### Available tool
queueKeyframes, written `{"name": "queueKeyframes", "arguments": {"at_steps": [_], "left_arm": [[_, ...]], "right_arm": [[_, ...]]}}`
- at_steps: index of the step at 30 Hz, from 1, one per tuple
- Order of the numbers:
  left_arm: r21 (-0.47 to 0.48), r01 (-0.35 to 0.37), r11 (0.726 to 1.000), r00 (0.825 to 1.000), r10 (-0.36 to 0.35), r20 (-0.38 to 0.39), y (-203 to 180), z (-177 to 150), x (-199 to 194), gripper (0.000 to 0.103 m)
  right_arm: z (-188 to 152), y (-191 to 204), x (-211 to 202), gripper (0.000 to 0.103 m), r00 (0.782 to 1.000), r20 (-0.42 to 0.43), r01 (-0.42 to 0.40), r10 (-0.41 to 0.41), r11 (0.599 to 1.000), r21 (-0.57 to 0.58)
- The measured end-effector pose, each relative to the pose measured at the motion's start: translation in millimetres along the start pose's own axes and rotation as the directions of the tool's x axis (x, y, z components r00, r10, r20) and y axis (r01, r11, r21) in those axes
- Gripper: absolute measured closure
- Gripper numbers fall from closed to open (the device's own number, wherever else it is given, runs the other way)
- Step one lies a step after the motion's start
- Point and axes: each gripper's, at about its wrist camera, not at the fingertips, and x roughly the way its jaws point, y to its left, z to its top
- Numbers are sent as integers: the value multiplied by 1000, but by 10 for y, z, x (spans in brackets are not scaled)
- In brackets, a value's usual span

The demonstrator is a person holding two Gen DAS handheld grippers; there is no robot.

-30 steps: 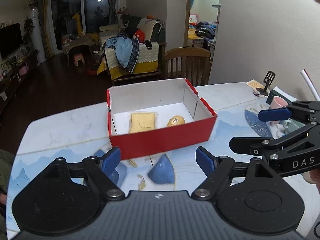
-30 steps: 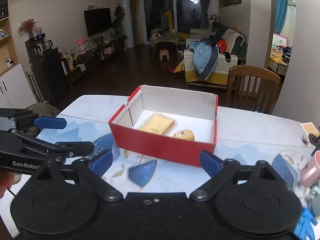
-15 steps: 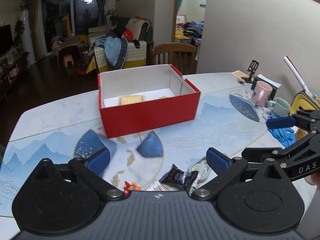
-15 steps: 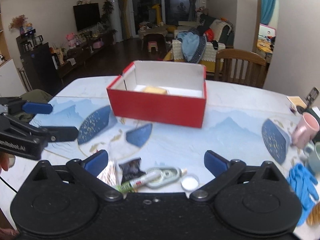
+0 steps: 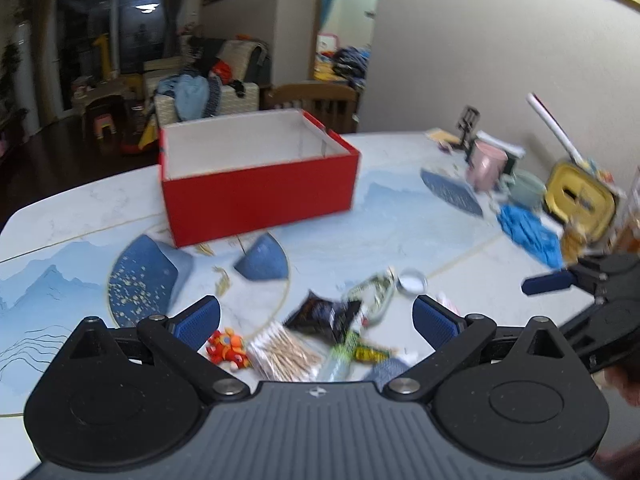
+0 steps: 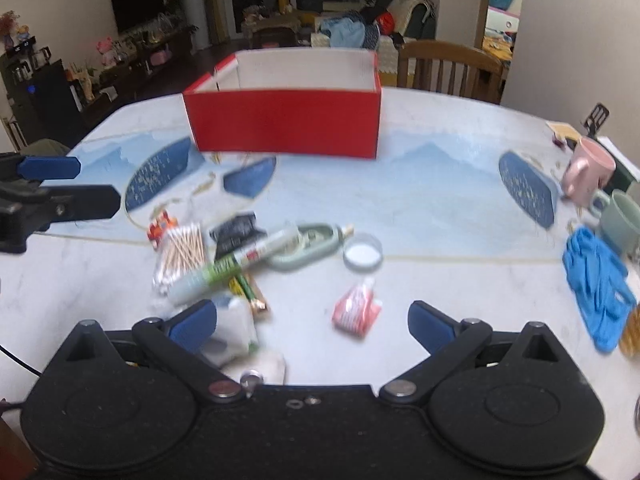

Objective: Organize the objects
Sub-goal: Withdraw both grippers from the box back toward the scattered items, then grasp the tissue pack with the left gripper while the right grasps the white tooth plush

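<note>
Both grippers, left gripper [image 5: 316, 316] and right gripper [image 6: 312, 322], jaws wide and empty, over the bench clutter; next, pick the red pouch [image 6: 356, 310] for the red box [image 6: 284, 120].

Motion blur is smearing both views, softening the clutter on the table [image 6: 440, 216] and the red box [image 5: 260, 196]. Indoor lighting is falling evenly, shadows staying faint. Fisheye curvature is bending edges; dark vignetting is creeping into corners.
</note>
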Motion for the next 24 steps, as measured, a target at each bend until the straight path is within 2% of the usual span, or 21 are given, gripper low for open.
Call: {"name": "queueKeyframes", "arguments": {"at_steps": [3,6,9,16,19,24], "left_arm": [[40,8,999,1000,-7,-21,-39,-119,42,0],[72,48,996,998,-45,-51,-62,-235,89,0],[118,50,992,997,-42,-65,-108,-335,136,0],[125,98,987,982,-76,-172,-131,-534,352,0],[148,114,982,980,-87,-181,-160,-609,395,0],[187,141,972,973,-101,-208,-223,-708,475,1]], "right_arm": [[-120,-3,60,1,1000,-21,3,-3,1000,11],[-218,18,99,1,999,-39,-4,4,1000,7],[-291,67,154,1,998,-65,-10,9,1000,-2],[-443,179,329,4,994,-112,-8,1,998,-61],[-475,198,392,5,992,-126,-15,7,998,-67],[-487,268,463,12,991,-136,-28,12,993,-115]]}}
